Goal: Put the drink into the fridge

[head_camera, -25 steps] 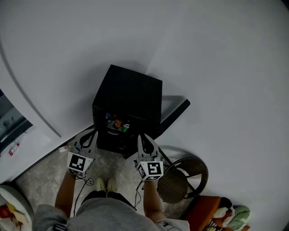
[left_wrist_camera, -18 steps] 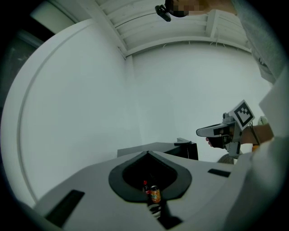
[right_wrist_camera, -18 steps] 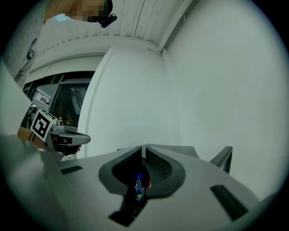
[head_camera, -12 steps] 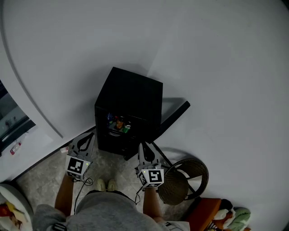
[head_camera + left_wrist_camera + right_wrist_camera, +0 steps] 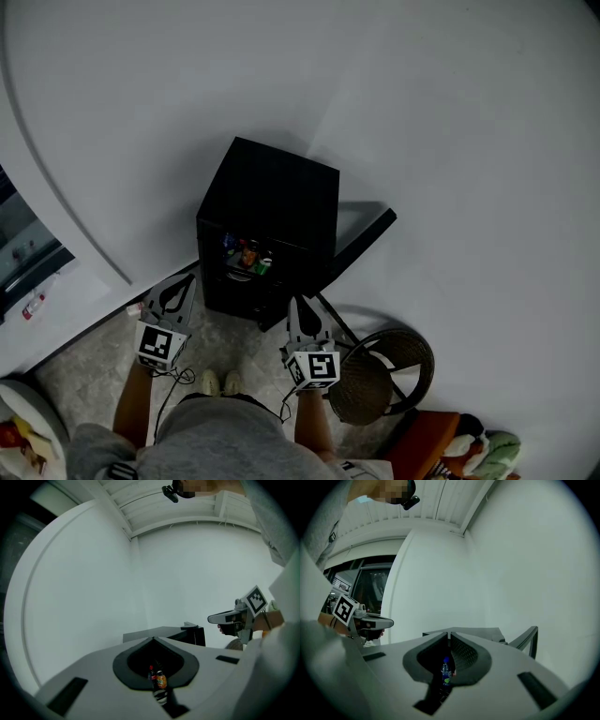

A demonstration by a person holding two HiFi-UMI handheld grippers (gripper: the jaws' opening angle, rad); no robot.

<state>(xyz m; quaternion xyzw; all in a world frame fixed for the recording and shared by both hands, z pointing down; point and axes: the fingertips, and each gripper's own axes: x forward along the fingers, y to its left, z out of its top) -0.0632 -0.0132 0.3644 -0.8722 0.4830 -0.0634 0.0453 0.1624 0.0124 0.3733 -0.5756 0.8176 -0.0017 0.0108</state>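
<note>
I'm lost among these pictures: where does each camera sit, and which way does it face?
Head view: on the person's head, looking steeply down at the open black fridge; forearms, left tool, right tool, shoes show.
Left gripper view: on the left tool, looking level over its shut jaws at the fridge; right tool shows.
Right gripper view: on the right tool, facing likewise; left tool shows.
Shared: both gripper views see bottles in the fridge.

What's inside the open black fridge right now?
A few drink bottles stand on the upper shelf of the fridge. The lower part is too dark to see into.
</note>
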